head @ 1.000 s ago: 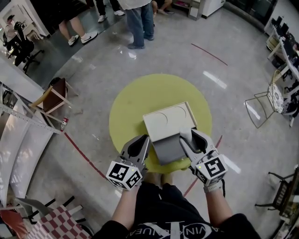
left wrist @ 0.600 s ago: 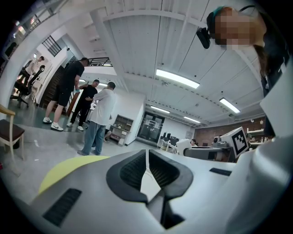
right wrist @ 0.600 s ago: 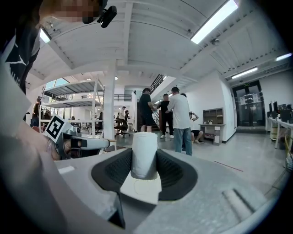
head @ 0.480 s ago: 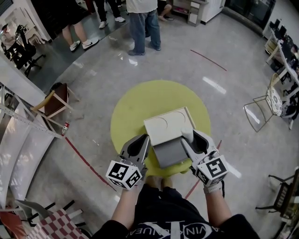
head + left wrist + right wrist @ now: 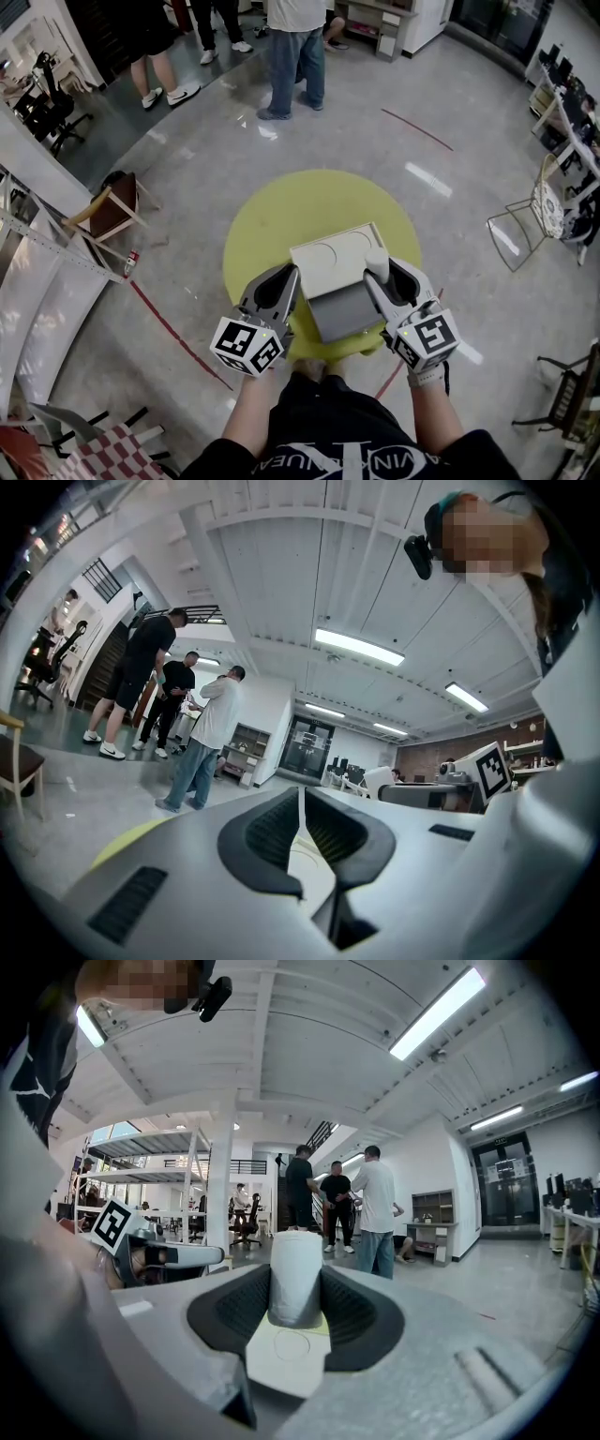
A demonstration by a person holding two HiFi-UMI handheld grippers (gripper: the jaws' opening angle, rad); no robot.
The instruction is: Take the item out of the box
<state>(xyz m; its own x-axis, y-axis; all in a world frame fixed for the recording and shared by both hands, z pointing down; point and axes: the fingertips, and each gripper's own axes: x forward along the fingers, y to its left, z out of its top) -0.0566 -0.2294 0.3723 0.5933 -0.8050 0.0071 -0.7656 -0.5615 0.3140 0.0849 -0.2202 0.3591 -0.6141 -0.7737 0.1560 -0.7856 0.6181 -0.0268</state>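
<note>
White cylinder (image 5: 295,1274) stands upright between the right gripper's (image 5: 379,274) fingers (image 5: 352,1312), which are clamped narrowly on its sides, at the right side of the open cream box (image 5: 330,251). The left gripper (image 5: 290,278) sits at the box's left edge, its fingers (image 5: 270,829) pressed together with nothing between them. Under the box lies the round yellow surface (image 5: 281,211).

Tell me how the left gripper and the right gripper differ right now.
The right gripper grips a white cylinder; the left gripper has nothing between its jaws. The right gripper is at the box's right side, the left gripper at its left. Both are shut.
</note>
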